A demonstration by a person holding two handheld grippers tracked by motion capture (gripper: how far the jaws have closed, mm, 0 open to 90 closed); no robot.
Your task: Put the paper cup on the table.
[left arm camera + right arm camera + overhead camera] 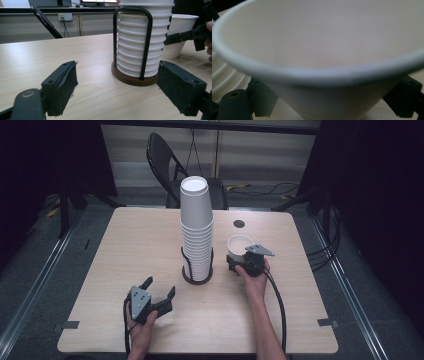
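Two tongs work at a wooden table (125, 245) with a tall stack of white paper cups.

Left tongs (159, 292), held in the person's left hand (141, 326) near the table's front edge, are spread wide with nothing between the jaws; in the left gripper view the padded jaws stand apart and frame the foot of the cup stack. Right tongs (239, 261), in the right hand (253, 281), are closed around a single upright white cup (239, 246) that stands on the table just right of the stack; in the right gripper view the cup's rim (312, 75) sits between the two jaws. Stacked cups (196, 227) sit upside down in a black wire holder (145, 40) on a round brown base (130, 79) at the table's middle. Beyond the table stands a black folding chair (162, 157).
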